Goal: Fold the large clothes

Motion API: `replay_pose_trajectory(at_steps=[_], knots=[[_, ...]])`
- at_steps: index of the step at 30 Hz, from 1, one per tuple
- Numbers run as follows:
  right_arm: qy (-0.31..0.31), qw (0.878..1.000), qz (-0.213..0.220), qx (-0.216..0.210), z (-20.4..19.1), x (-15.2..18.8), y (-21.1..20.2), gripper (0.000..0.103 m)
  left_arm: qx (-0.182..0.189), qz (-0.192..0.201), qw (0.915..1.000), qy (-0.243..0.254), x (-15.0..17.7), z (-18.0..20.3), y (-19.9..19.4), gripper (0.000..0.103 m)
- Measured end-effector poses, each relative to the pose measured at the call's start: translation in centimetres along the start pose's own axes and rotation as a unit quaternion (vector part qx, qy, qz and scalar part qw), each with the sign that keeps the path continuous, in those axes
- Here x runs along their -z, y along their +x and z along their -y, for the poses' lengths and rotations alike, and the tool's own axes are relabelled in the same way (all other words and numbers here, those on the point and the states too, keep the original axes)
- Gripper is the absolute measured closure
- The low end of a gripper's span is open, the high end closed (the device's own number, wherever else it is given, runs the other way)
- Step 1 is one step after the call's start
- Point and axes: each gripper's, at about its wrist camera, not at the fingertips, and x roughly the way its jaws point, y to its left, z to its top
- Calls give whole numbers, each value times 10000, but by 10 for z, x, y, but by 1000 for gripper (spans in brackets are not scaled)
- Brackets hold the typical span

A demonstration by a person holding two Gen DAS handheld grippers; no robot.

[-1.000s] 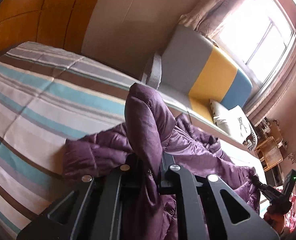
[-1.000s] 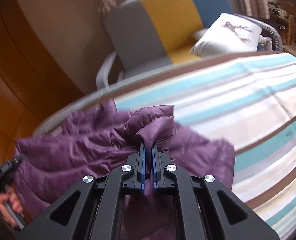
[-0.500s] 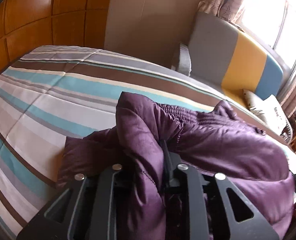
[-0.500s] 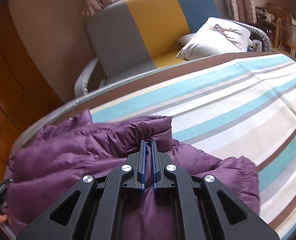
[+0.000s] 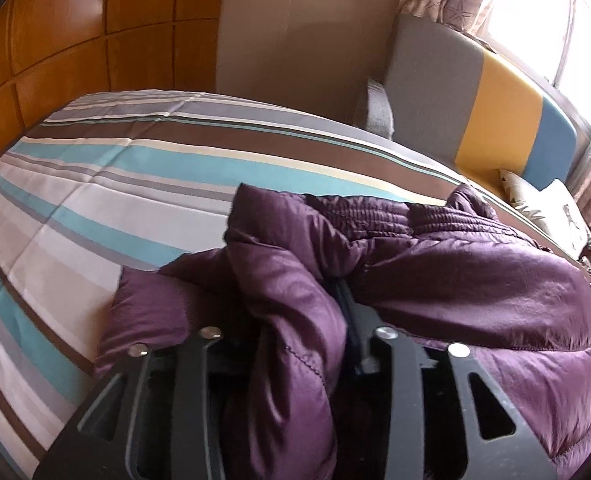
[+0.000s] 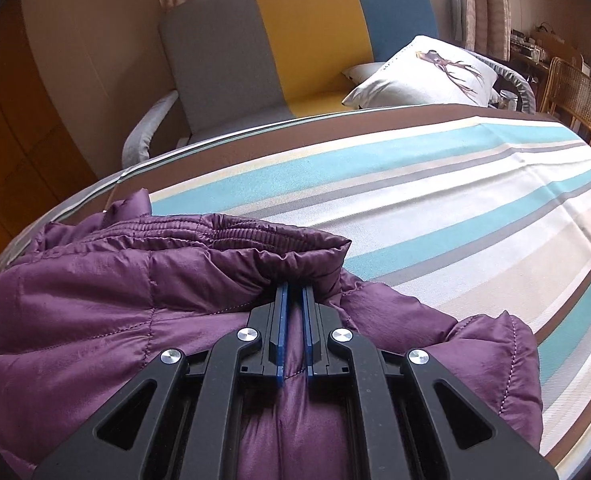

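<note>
We have the purple puffer jacket lying on the striped bed, bunched toward the edge nearest us, and we hold it at two places along one side. Our right gripper is clenched on a fold of the padded cloth just below the elastic-gathered band; the blue-lined jaws stand nearly together with a thin pinch of fabric between them. Our left gripper grasps a thicker roll of the same jacket, the cloth spilling up between the fingers and hiding the tips, so the jaws stand wider apart around the bulk.

As we judge it, the fold is partly made and not finished. One part of the jacket is doubled over the rest, with the gathered band lying across the top of the heap, but the shape is still lumpy and uneven: a loose lobe sticks out on the right in the right wrist view, and another flap lies flat on the bed in the left wrist view. We cannot tell where the sleeves lie. What seems left is to lay the held edge down, let go, flatten the puffy layers, and make at least one more fold for a compact bundle. An armchair with a cushion stands beyond the bed, well apart from the work.
</note>
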Motion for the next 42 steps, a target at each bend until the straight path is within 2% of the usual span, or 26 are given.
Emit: replay_pose_trajectory(at_steps=[1, 2, 3, 6, 12, 15, 17, 19, 22, 24, 27, 29, 33, 38, 41, 42], knots=[[24, 10000, 43, -34, -1, 1, 0, 98, -123, 67, 9999, -28, 1, 0, -5, 41], [38, 10000, 42, -52, 0, 1, -1, 97, -171, 116, 9998, -62, 1, -1, -9, 33], [50, 10000, 40, -63, 0, 0, -1, 97, -189, 150, 9997, -101, 1, -3, -13, 28], [59, 9999, 86, -64, 1, 0, -3, 96, -10, 255, 9996, -155, 1, -4, -32, 22], [4, 9999, 123, -26, 0, -1, -16, 96, 411, 531, 9977, 67, 6, 16, -77, 16], [-216, 9991, 351, 41, -7, -1, -37, 96, 573, 652, 9958, 274, 3, 32, -95, 14], [-227, 9978, 602, -161, -15, -1, -58, 96, 673, 675, 9949, 344, 0, 42, -99, 13], [-266, 9962, 700, -448, -28, -1, -70, 96, 697, 624, 9944, 495, -3, 56, -95, 13], [-514, 9935, 554, -857, -60, -3, -69, 96, 560, 481, 9933, 888, -8, 81, -81, 15], [-844, 9910, 479, -926, -82, -3, -61, 96, 443, 446, 9914, 1147, -9, 95, -70, 15], [-1293, 9881, 223, -800, -103, 0, -41, 96, 236, 201, 9872, 1566, -7, 116, -44, 16], [-1233, 9892, -43, -789, -104, 6, -21, 96, 267, 91, 9879, 1524, -5, 115, -29, 16], [-1053, 9918, -32, -727, -99, 12, -8, 96, 438, 66, 9896, 1370, 1, 111, -12, 15], [-1140, 9921, 24, -524, -104, 16, 1, 96, 411, -72, 9899, 1357, 3, 111, -1, 14], [-971, 9922, -2, -785, -95, 16, -1, 96, 432, -110, 9898, 1354, 4, 109, -4, 12], [-888, 9919, -29, -908, -93, 14, 0, 96, 472, -114, 9898, 1339, 4, 107, -9, 6]])
